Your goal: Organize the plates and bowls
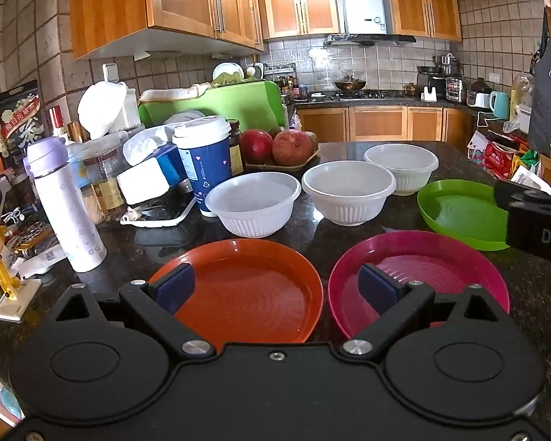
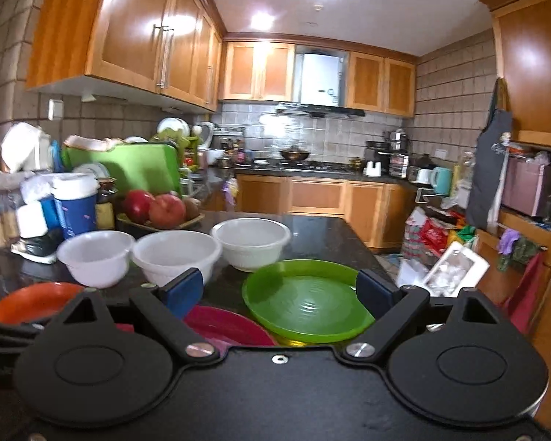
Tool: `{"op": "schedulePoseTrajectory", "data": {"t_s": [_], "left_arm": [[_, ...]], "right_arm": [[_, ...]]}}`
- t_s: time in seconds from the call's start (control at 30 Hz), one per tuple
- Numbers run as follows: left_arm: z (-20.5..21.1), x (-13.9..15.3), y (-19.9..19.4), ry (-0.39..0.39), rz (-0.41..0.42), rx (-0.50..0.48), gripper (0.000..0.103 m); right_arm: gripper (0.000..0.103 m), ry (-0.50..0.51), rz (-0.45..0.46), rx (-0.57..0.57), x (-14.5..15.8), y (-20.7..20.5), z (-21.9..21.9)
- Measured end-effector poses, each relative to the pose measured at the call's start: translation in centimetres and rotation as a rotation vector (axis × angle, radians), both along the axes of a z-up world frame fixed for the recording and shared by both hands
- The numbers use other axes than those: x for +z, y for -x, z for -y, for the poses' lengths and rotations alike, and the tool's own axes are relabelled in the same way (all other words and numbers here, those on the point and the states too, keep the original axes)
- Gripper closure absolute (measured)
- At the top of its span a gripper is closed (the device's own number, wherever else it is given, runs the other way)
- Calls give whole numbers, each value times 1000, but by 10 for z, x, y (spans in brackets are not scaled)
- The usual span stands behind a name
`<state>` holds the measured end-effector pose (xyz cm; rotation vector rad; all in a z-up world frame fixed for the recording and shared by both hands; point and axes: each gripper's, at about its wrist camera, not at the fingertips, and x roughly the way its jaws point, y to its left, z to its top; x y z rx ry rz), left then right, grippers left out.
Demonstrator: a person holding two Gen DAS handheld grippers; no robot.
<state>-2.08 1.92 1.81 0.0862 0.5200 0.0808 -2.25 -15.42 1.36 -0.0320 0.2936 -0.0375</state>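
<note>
While both hand-held grippers, left and right, hang spread and empty, orange plate, pink plate, green plate and three white bowls sit unstacked on tabletop. Likely light, stiff, slick plastic; pinch rims.

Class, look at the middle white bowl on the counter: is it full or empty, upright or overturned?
Empty and upright. The middle white bowl sits mouth up on the counter, and its bare white inside shows nothing in it.

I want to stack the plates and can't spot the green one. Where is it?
The green plate lies at the right of the counter in the left wrist view, behind the pink plate and just right of the rightmost white bowl.
</note>
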Motion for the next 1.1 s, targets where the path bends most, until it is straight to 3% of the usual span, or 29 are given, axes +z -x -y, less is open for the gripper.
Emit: {"op": "schedulePoseTrajectory", "data": {"t_s": [0.13, 0.2, 0.57, 0.9, 1.1], "left_arm": [[-8, -1, 0, 18, -11, -23, 8], [-11, -1, 2, 4, -1, -15, 8], [-53, -4, 2, -7, -9, 20, 10], [-99, -11, -12, 58, -62, 24, 21], [-120, -16, -21, 110, -106, 4, 30]], "right_arm": [[9, 26, 27, 50, 0, 4, -11], [17, 38, 27, 90, 0, 7, -18], [34, -9, -79, 261, -9, -2, -61], [36, -2, -144, 298, -20, -22, -101], [52, -16, -207, 304, -28, -37, -115]]}}
